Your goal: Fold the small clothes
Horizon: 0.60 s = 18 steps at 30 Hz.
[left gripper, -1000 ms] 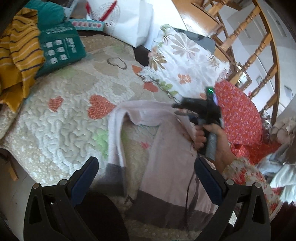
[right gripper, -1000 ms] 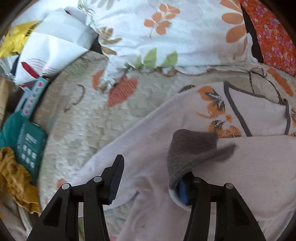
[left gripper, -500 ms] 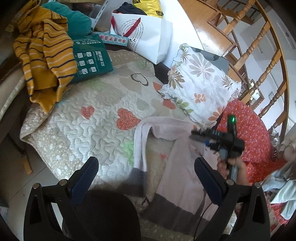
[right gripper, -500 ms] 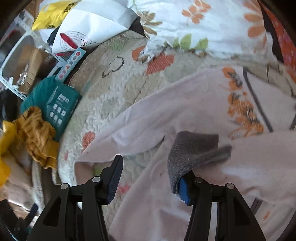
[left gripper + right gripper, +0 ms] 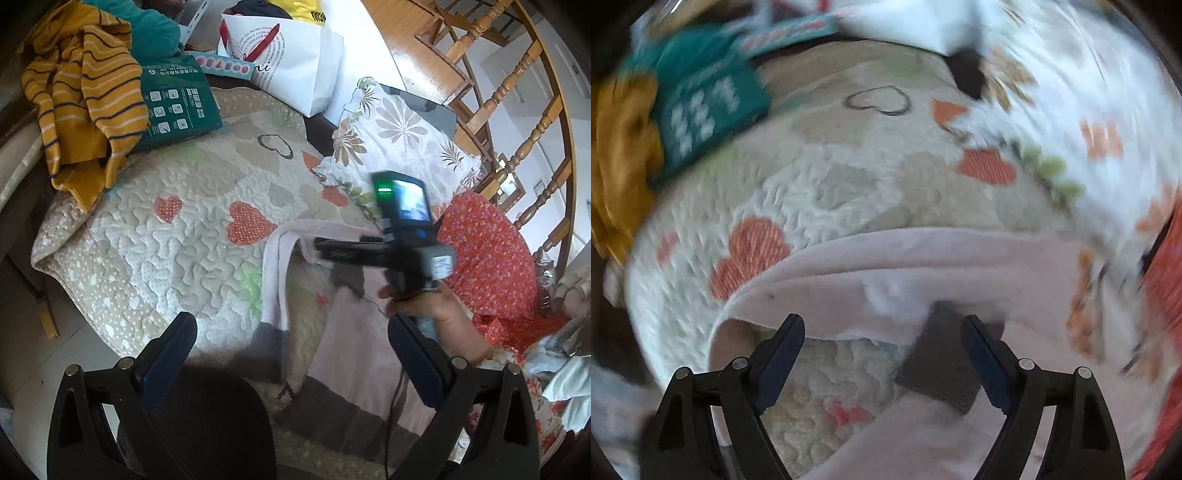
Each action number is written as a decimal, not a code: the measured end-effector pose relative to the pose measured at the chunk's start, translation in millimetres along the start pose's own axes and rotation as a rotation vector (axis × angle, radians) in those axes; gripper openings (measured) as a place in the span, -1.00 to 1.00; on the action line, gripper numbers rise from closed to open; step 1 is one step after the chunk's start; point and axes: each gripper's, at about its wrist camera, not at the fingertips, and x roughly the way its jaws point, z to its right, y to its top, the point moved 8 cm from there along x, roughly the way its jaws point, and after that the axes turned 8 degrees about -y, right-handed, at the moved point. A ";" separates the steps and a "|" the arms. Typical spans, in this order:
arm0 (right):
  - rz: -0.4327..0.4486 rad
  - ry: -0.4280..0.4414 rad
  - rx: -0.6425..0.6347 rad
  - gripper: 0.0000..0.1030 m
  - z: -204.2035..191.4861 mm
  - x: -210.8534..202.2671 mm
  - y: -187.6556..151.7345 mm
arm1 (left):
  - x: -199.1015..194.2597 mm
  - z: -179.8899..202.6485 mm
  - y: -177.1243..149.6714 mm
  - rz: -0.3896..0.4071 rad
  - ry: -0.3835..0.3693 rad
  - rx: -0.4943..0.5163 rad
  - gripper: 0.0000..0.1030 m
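Note:
A pale pink small top with grey cuffs and hem (image 5: 354,343) lies on the heart-patterned quilt (image 5: 177,236). One sleeve runs down its left side to a grey cuff (image 5: 271,343). My left gripper (image 5: 291,347) is open and empty, held above the quilt's near edge. My right gripper (image 5: 882,350) is open, low over the pink top (image 5: 923,254); the other sleeve's grey cuff (image 5: 938,362) lies folded between its fingers, against the right one. The right gripper also shows in the left wrist view (image 5: 325,251), blurred, over the top's upper part.
A floral pillow (image 5: 399,136) and red flowered cloth (image 5: 491,258) lie right of the top. A yellow striped garment (image 5: 85,92), a green packet (image 5: 173,107) and a white paper bag (image 5: 291,62) sit at the quilt's far side. Wooden railings stand beyond.
My right gripper has swung left and lower over the top, its view now blurred; the grey cuff no longer drapes over its right finger. My left gripper has pulled back and up.

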 end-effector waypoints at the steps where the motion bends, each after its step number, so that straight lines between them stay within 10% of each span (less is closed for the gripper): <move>1: 0.013 -0.085 -0.076 0.74 -8.8 0.3 3.2 | -1.0 0.9 -0.2 0.003 -0.004 0.001 1.00; 4: 0.064 -0.237 -0.218 0.74 -25.5 -4.3 9.2 | -4.8 5.1 -0.2 0.015 -0.007 0.016 1.00; 9: 0.059 -0.111 -0.038 0.74 9.5 -14.3 1.4 | -2.7 5.2 -0.5 0.004 0.005 0.032 1.00; 14: 0.000 -0.072 0.254 0.73 128.0 -7.3 -67.5 | 9.8 2.7 -4.1 -0.026 0.010 0.030 1.00; 18: -0.119 -0.219 0.515 0.73 255.4 13.3 -169.6 | 28.8 6.3 -10.3 -0.070 0.007 0.036 1.00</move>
